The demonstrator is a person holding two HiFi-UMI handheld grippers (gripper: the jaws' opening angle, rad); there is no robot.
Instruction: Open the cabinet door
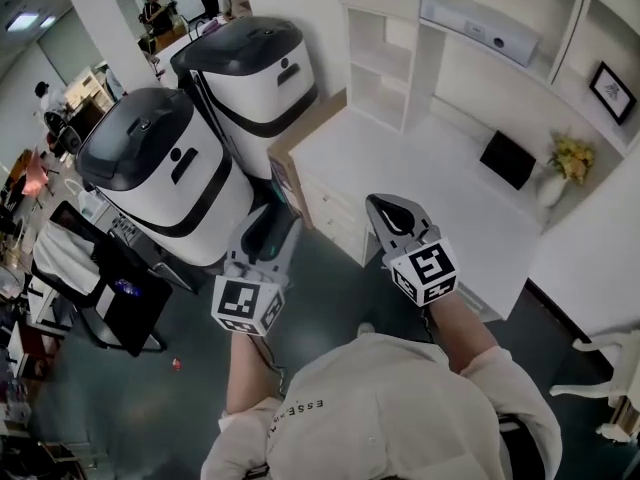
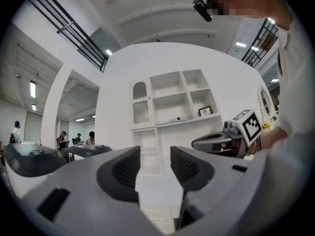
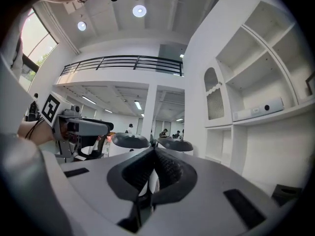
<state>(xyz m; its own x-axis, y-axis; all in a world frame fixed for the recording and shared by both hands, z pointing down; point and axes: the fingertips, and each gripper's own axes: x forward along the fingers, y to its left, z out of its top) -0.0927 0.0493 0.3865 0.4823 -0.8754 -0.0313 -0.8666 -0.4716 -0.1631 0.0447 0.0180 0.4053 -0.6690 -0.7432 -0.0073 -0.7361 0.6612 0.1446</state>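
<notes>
A white desk unit [image 1: 420,183] with low cabinet fronts [image 1: 330,213] stands just ahead of both grippers, and all of its fronts look closed. Above it rises a white shelf unit [image 2: 170,102] with a small arched lattice door [image 2: 140,104], also closed. My left gripper [image 1: 278,213] is open and empty; it hangs short of the cabinet, and the white fronts show between its jaws [image 2: 155,156]. My right gripper [image 1: 385,208] is shut on nothing and is held in the air at the same height, pointing past the shelf unit's left side [image 3: 153,154]. Neither gripper touches the furniture.
Two tall white machines with black tops [image 1: 165,173] [image 1: 255,78] stand close on the left. On the desk are a black frame [image 1: 507,158] and a vase of yellow flowers [image 1: 562,163]. A white box [image 1: 480,28] lies on a shelf. People stand far back.
</notes>
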